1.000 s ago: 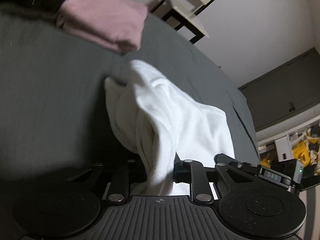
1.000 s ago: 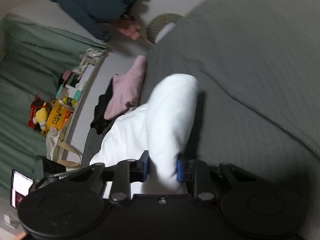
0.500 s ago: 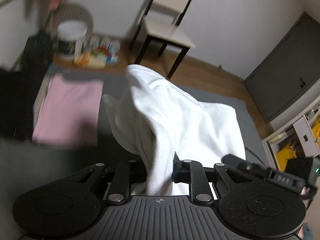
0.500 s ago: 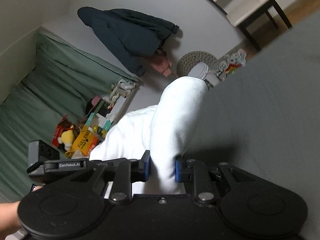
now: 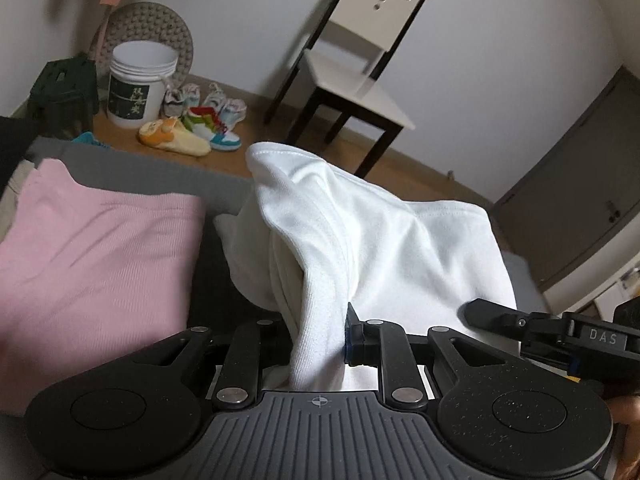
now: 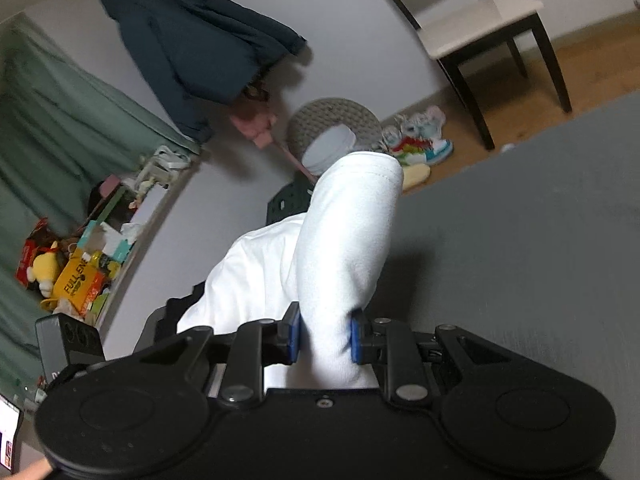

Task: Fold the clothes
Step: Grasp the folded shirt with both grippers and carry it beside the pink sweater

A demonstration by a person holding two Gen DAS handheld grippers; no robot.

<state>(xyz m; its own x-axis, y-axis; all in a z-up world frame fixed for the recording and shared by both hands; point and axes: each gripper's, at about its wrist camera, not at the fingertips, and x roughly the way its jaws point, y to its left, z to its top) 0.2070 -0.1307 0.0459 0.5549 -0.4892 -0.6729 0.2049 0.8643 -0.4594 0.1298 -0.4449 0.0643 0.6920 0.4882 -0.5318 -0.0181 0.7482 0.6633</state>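
Observation:
A white garment hangs lifted between both grippers above the grey bed. My left gripper is shut on a bunched fold of it. In the right wrist view my right gripper is shut on another thick fold of the white garment, pinched between blue pads. The other gripper's black body shows at the right of the left wrist view. A folded pink garment lies on the bed to the left.
Beyond the bed edge stand a white chair with dark legs, a white bucket, several shoes on the wooden floor and a dark stool. A dark jacket hangs on the wall; a cluttered shelf runs along green curtains.
Both grippers have risen and tilted up with the white garment: the views went from the bed surface to the room's floor and wall. The grips have held.

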